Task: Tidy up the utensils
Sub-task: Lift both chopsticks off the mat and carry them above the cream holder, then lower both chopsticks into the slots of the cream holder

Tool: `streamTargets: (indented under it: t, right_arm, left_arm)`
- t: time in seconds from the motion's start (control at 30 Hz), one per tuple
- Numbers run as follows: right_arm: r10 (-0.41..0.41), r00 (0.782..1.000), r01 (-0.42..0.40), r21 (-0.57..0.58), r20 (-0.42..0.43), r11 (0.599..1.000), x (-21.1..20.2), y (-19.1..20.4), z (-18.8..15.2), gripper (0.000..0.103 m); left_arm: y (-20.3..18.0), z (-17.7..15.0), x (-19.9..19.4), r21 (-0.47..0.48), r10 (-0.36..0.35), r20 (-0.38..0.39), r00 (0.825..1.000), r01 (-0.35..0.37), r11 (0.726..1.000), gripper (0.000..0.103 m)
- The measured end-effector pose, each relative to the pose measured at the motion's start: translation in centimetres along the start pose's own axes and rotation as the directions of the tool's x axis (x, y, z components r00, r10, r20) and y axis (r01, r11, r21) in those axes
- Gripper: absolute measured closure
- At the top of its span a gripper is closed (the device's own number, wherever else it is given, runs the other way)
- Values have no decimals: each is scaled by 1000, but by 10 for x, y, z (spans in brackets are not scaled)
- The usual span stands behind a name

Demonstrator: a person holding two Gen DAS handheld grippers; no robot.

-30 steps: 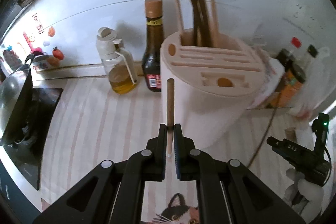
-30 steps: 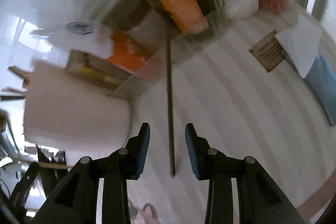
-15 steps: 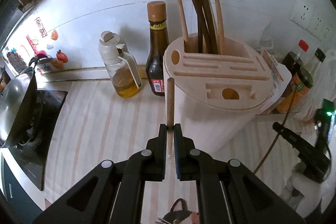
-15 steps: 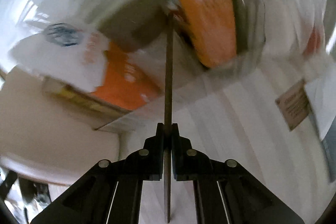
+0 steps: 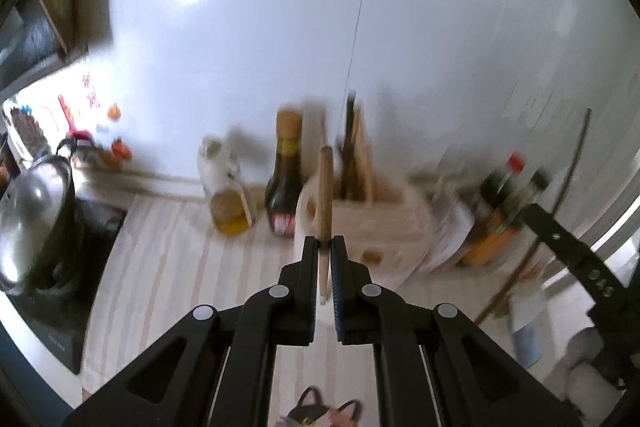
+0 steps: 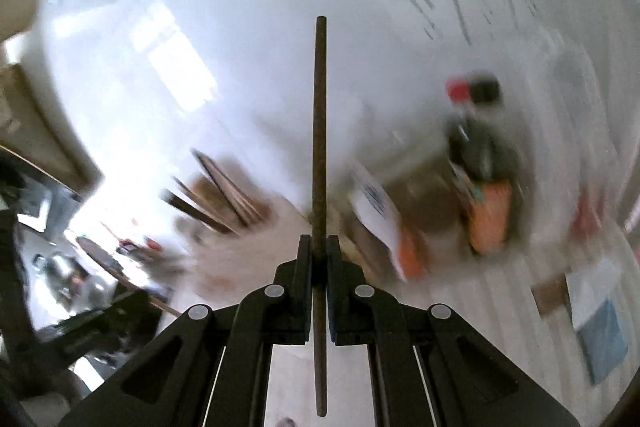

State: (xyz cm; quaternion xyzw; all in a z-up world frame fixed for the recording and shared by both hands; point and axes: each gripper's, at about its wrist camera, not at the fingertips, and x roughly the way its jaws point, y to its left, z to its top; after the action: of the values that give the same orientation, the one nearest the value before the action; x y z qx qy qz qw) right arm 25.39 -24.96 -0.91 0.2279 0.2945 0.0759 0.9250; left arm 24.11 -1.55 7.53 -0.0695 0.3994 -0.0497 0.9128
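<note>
1. The left claw point(image 5: 324, 247) is closed on a light wooden chopstick point(image 5: 325, 195), which is held upright between its fingers.
2. Behind that chopstick, a pale utensil holder point(image 5: 380, 223) is seen standing on the striped surface point(image 5: 168, 267), with dark and wooden sticks point(image 5: 354, 155) standing in its rear compartment.
3. A dark sauce bottle point(image 5: 285, 183) and an oil bottle point(image 5: 228, 203) are seen just to the left of the holder, near the white wall.
4. A metal pot point(image 5: 36, 223) is seen at the far left edge.
5. The right claw point(image 6: 319, 249) is closed on a dark chopstick point(image 6: 320, 131), gripped low on its length and pointing straight ahead.
6. The background in the right wrist view is heavily blurred; an orange package point(image 6: 490, 223) and a red-capped bottle point(image 6: 460, 93) can just be made out.
</note>
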Motion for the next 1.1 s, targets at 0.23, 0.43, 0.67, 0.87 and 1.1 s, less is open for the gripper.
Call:
streamTargets:
  t: [0.23,0.43,0.67,0.87,1.1]
  right_arm:
    - [51,992,-44,-61,112,997,11,43,61,97]
    - [47,990,-37,-77,131,996,46,51,85,97]
    - [37,989,-26,-75,144,997,84,41,97,97]
    - [54,990,-45,-67,131,997,111,31,94,97]
    - [59,996,-53,-86,60,995,129,23,83,97]
  left_arm:
    - [-9,64,-28,-7,-68,118,991,69,998,99]
    - [-21,103,-24,11,-95,156,983,95,995,99]
    - [-37,122,9,42,-107,133,985,102,994,99]
    - [-38,116,46,34,-118,51,992,116,993,99]
    - [-26,109,65,1,-109,-10,994,109,994,96]
